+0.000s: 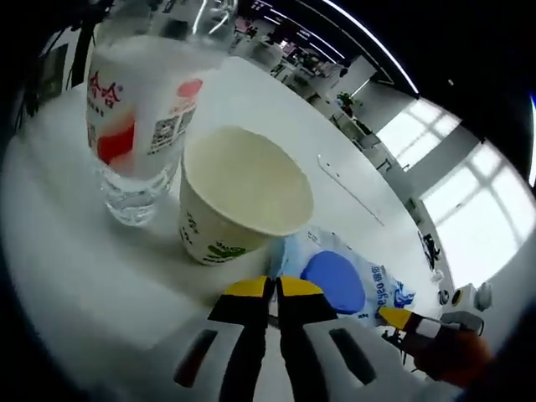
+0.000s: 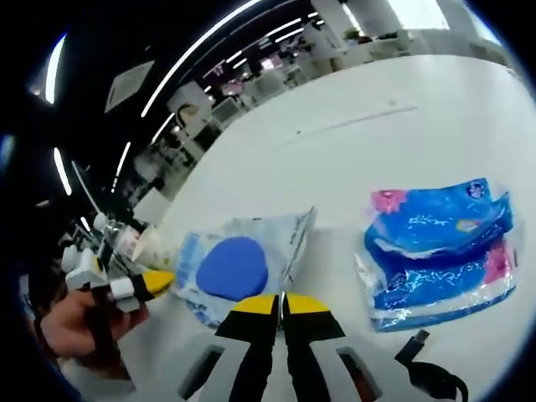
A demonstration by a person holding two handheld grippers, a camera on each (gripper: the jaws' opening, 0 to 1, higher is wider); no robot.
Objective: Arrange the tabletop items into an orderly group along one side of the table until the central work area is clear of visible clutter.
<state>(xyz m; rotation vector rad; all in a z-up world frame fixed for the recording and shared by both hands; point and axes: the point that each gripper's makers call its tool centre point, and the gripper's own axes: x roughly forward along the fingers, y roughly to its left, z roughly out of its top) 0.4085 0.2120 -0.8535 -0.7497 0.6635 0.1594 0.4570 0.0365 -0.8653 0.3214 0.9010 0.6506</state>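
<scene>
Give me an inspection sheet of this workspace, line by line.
Surface: white table, bare toward the far side.
Job's things: paper cup upright beside water bottle; wipes pack with blue lid; blue packet lying apart.
Clutter: nothing seen.
Grippers: left gripper jaws together near the cup; right gripper shut on the wipes pack's edge.
Cables: black cable beside the blue packet.
Surroundings: office with ceiling lights, windows.

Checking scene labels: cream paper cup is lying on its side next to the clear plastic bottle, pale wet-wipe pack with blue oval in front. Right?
Not quite. In the left gripper view the cream paper cup stands upright, mouth open upward, beside the clear plastic bottle; the pale wet-wipe pack with blue oval is correct.
</scene>
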